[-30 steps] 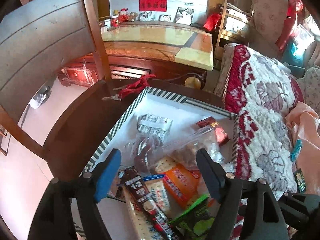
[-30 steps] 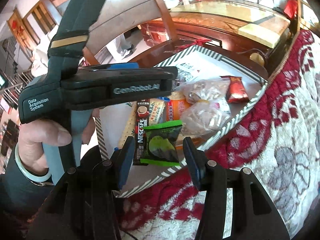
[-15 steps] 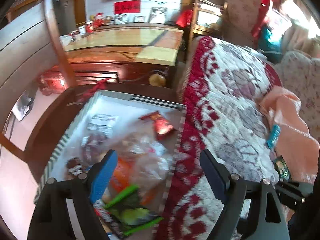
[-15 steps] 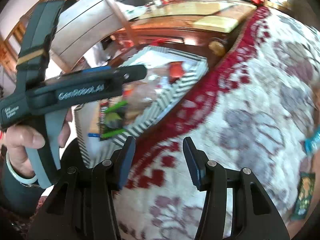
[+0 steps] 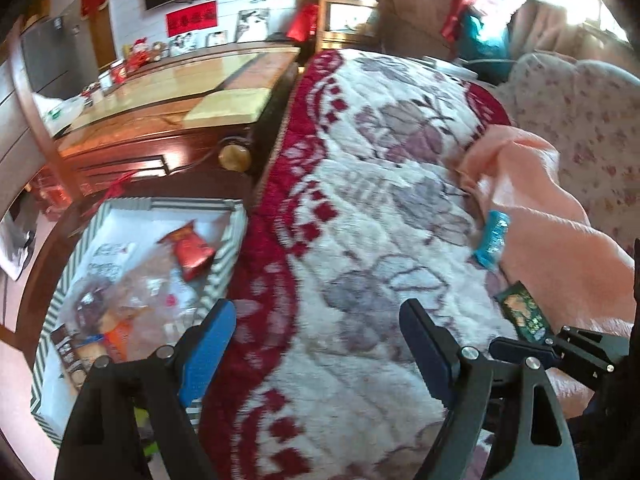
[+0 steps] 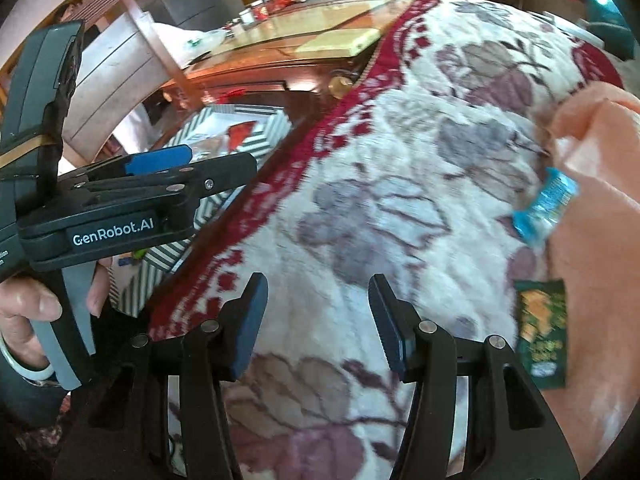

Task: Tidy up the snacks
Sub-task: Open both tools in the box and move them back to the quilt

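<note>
- We've got the red-and-white floral fleece blanket (image 5: pixel 360 240) filling mid-frame.
- Striped white cardboard tray (image 5: pixel 226 248) of snacks, lower left.
- Left gripper (image 5: pixel 318 344): jaws wide, empty.
- Right gripper (image 6: pixel 318 320): jaws just opening, empty.
- Blue snack packet (image 6: pixel 546 208) and dark green snack packet (image 6: pixel 542 332), right edge.

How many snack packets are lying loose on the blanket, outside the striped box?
2: a blue packet against the pink cloth's edge, and a dark green packet nearer the camera. Folds may hide more.

Right gripper (image 6: pixel 318 320): jaws apart and just been opening, nothing between them, over the red-and-white floral fleece blanket (image 6: pixel 400 160).
Blue snack packet (image 6: pixel 546 208): beside peach cloth (image 6: pixel 600 200).
Dark green snack packet (image 6: pixel 542 332): below it.
</note>
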The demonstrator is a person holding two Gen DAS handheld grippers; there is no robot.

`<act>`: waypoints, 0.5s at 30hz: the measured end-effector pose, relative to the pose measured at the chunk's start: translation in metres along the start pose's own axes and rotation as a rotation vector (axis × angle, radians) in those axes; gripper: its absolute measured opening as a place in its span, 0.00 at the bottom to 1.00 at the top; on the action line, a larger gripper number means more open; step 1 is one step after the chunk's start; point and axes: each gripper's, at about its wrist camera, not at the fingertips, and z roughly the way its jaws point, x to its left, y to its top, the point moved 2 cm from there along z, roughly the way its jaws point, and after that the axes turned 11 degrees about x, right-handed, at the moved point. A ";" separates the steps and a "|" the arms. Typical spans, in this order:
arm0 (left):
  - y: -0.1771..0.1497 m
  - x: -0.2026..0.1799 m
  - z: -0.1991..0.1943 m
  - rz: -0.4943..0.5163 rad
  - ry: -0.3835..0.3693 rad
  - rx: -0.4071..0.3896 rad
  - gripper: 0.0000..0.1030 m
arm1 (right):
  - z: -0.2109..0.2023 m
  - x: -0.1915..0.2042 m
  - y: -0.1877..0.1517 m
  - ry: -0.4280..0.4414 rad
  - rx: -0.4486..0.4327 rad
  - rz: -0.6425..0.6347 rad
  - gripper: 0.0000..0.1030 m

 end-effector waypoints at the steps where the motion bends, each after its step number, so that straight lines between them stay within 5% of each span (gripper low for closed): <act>1: 0.001 -0.007 0.001 0.011 -0.006 0.002 0.83 | -0.003 -0.006 -0.003 -0.008 -0.003 0.011 0.51; 15: 0.020 -0.079 0.027 0.105 -0.080 0.060 0.83 | -0.039 -0.104 -0.038 -0.134 -0.020 0.227 0.51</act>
